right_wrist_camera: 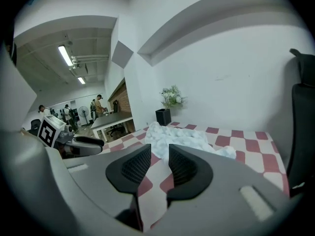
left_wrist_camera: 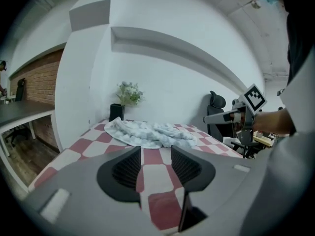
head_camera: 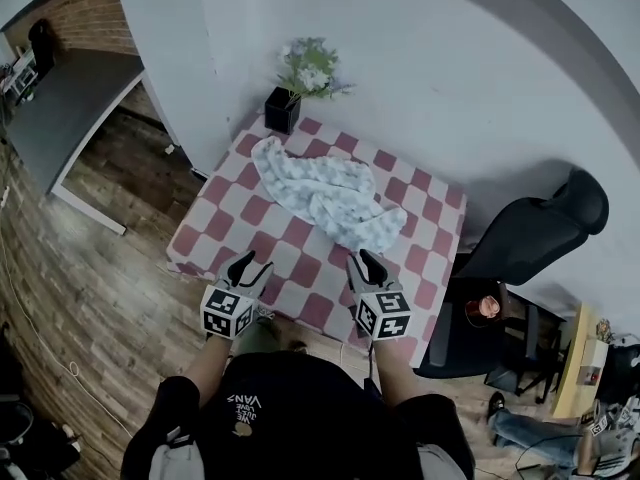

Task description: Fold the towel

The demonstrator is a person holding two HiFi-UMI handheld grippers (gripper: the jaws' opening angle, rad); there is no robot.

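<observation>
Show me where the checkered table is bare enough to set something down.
Bare: the near strip between towel and the left claw and right claw; the table's left edge; the right side toward the chair. Crowded: the far corner, where the towel nears the plant pot.

White wall (head_camera: 430,68) with a sloping ledge, behind 1 table (head_camera: 200,238) under a red-and-white checked cloth. Plant in a black pot (head_camera: 283,111) at the table's far corner. Black office chair (head_camera: 530,233) just beside its right side. Wood-plank floor (head_camera: 90,298), brick wall (head_camera: 85,13) and grey desk (head_camera: 60,108) at left. Ceiling strip lights (right_wrist_camera: 65,55) farther off.
</observation>
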